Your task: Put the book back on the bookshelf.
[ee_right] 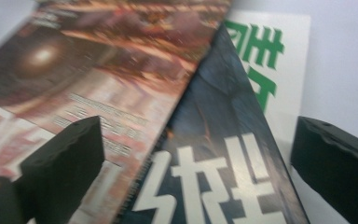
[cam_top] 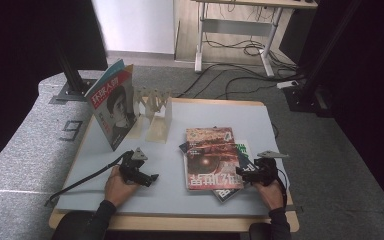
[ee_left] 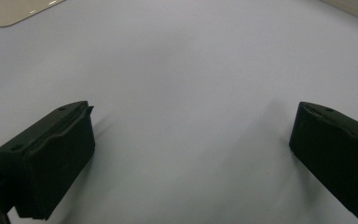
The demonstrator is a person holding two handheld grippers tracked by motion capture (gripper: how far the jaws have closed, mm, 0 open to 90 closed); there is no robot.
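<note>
Hovering at the right edge of a stack of magazines (cam_top: 212, 157) near the worktop's (cam_top: 215, 112) front right corner, the right gripper (ee_right: 198, 154) has jaws wide apart, holding nothing. Left gripper (ee_left: 191, 140), jaws wide too, sits over bare worktop near the front edge.

Pale blue-grey table top (cam_top: 180, 150) with a light wooden edge, in the middle of the frame.

At its upper left stands a cream slotted rack (cam_top: 152, 112) holding an upright red-covered magazine (cam_top: 112, 107); right of centre lies a stack of flat magazines (cam_top: 212, 160).
</note>
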